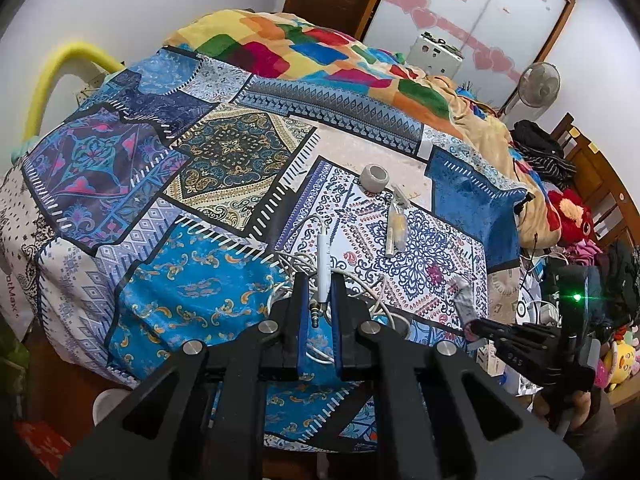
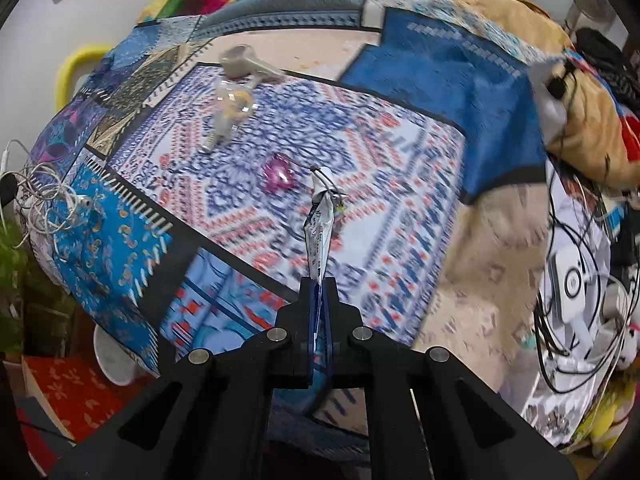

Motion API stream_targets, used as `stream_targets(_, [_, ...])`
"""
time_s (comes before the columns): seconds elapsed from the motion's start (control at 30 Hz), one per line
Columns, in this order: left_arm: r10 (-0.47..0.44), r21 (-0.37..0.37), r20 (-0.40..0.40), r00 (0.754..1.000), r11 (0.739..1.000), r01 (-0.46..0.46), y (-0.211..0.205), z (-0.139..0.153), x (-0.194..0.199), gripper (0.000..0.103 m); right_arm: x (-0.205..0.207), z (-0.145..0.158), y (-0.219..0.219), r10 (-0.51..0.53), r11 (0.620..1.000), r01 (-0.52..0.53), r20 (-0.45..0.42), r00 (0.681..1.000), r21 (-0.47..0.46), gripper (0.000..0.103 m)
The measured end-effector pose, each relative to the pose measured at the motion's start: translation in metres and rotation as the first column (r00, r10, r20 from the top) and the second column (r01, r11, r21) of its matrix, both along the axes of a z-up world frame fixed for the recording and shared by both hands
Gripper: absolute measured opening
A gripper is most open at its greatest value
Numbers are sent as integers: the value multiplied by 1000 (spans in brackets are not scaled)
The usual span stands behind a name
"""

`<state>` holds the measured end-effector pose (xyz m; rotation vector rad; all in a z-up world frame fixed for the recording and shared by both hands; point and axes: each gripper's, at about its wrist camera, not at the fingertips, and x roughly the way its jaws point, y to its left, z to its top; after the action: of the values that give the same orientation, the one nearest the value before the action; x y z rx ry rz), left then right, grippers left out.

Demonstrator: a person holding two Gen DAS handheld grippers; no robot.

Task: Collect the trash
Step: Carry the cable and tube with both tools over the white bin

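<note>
My left gripper is shut on a white earphone cable plug, part of a tangled white cable lying on the patterned bedspread. My right gripper is shut on a crumpled white printed wrapper and holds it above the bed; it shows at the right of the left wrist view. On the bed lie a grey tape roll core, a clear plastic wrapper with yellow inside, and a pink candy wrapper.
A colourful blanket covers the far half of the bed. Cables and white devices clutter the right side. A fan and clothes stand at the far right. A white bin rim sits below the bed edge.
</note>
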<state>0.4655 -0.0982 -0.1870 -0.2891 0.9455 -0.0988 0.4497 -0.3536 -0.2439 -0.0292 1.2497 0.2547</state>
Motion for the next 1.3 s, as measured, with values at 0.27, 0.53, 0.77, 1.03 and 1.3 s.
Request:
stream_targets(0.27, [-1, 1, 9, 1000, 1000, 1, -3, 10, -8, 9, -18, 17, -17, 1, 1000, -1, 1, 1000, 17, 4])
stream_targets(0.53, [3, 10, 45, 999, 1000, -3, -3, 33, -25, 9, -23, 63, -7, -8, 982, -2, 56, 998, 190, 4])
stream_targets(0.77, [19, 25, 56, 998, 999, -20, 2, 40, -32, 9, -6, 78, 16, 4, 974, -30, 117, 993, 225, 4])
stream_targets(1.03, [25, 26, 34, 999, 999, -26, 6, 30, -29, 9, -6, 5, 4, 59, 995, -53, -72, 996, 87, 4])
stream_targets(1.3, [23, 17, 10, 1000, 1000, -23, 1, 19, -27, 9, -20, -10, 0, 91, 980, -59, -164, 982, 188, 4])
